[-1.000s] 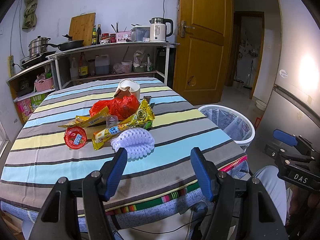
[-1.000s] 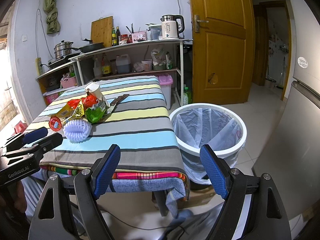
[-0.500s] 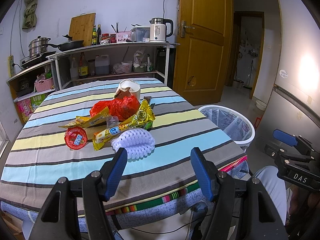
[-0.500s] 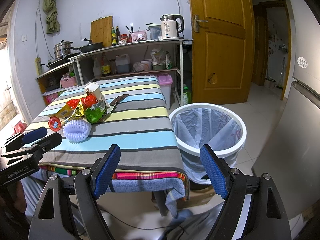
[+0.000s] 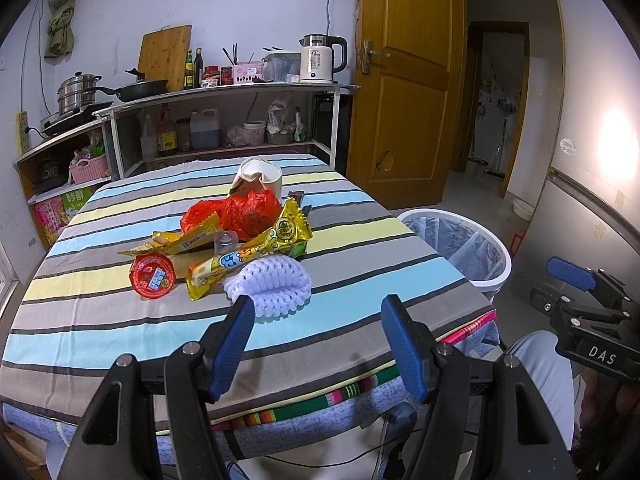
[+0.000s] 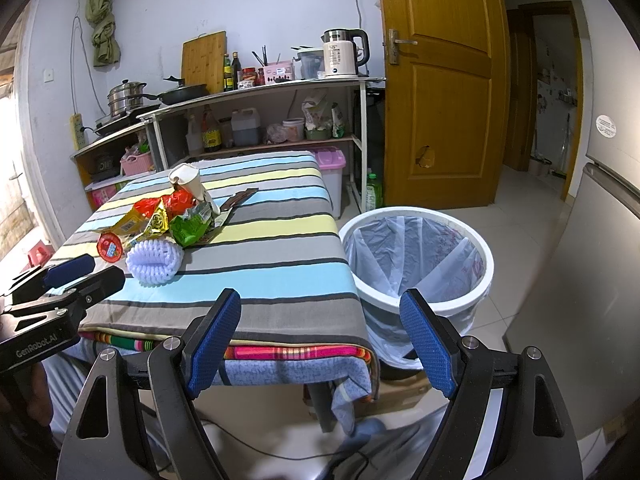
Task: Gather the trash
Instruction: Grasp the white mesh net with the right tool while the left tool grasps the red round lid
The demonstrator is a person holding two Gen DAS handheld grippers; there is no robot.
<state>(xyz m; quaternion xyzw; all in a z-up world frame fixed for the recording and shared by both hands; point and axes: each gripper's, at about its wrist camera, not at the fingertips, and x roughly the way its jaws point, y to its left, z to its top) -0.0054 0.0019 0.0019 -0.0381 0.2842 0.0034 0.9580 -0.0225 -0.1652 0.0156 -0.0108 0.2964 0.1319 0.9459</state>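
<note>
A pile of trash lies on the striped table (image 5: 100, 320): a white foam fruit net (image 5: 269, 284), yellow snack wrappers (image 5: 256, 254), a red round lid (image 5: 152, 274), a red plastic bag (image 5: 236, 214) and a crumpled paper cup (image 5: 258, 176). The pile also shows in the right wrist view, with the foam net (image 6: 155, 256) nearest. My left gripper (image 5: 318, 340) is open and empty, just short of the foam net at the table's near edge. My right gripper (image 6: 320, 336) is open and empty, off the table's corner, beside the white lined trash bin (image 6: 416, 264).
The bin (image 5: 460, 248) stands on the floor right of the table. A kitchen shelf (image 5: 224, 92) with a kettle, pans and bottles stands behind the table. A wooden door (image 5: 404, 80) is at the back right. A fridge side (image 6: 600, 240) is on the right.
</note>
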